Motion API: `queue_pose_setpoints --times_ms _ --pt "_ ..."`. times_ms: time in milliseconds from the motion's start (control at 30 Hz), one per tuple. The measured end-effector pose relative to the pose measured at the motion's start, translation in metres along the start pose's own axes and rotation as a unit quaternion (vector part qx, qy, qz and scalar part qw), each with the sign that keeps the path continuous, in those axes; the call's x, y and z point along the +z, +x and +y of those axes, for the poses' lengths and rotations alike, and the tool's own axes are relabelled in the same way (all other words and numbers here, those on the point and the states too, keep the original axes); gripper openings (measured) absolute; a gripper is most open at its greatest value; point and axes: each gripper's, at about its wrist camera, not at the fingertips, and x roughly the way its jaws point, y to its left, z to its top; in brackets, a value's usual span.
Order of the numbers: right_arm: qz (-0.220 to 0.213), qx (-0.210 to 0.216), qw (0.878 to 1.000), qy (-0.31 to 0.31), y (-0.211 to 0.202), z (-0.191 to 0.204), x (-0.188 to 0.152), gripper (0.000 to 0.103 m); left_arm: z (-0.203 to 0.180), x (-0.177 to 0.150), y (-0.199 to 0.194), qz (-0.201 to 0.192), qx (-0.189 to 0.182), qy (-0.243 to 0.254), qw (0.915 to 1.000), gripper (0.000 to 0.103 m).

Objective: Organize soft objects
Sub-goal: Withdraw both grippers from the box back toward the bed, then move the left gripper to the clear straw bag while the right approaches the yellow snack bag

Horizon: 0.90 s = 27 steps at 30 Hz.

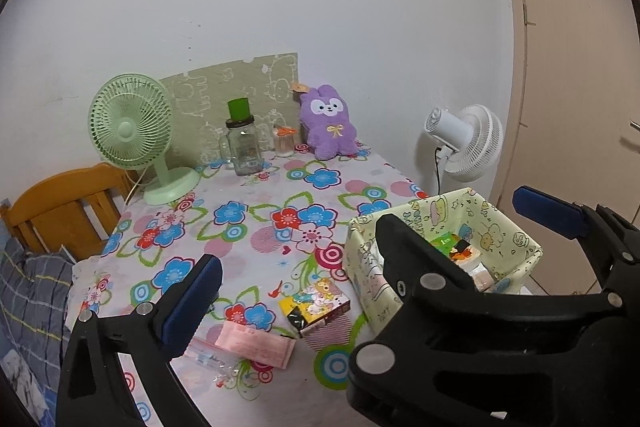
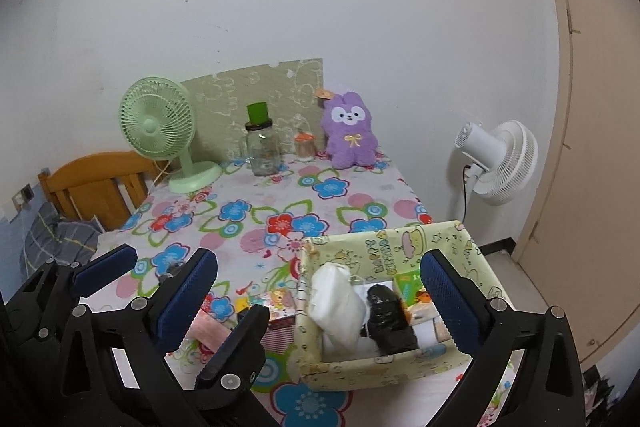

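The purple plush rabbit (image 1: 329,123) is sitting upright against the wall, far ahead of both pairs of jaws; the left gripper (image 1: 368,235) is hovering low over the floral tablecloth (image 1: 256,227), its jaws spread wide and pinching nothing; the right gripper (image 2: 320,291) is hanging likewise, jaws spread, straddling the patterned box (image 2: 380,371); between them that box is holding a white pouch (image 2: 336,303), a black bundle (image 2: 390,315) and small cartons (image 2: 408,287); a cartoon packet (image 1: 316,305) is lying just left of it.
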Motion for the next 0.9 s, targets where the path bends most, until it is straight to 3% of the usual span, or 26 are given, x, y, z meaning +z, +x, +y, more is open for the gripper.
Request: queue_pose_setpoints --times_ms 900 --pt "0.034 0.050 0.998 -0.013 0.029 0.052 -0.039 0.103 0.052 -0.047 0.009 0.019 0.034 -0.037 0.9986 0.103"
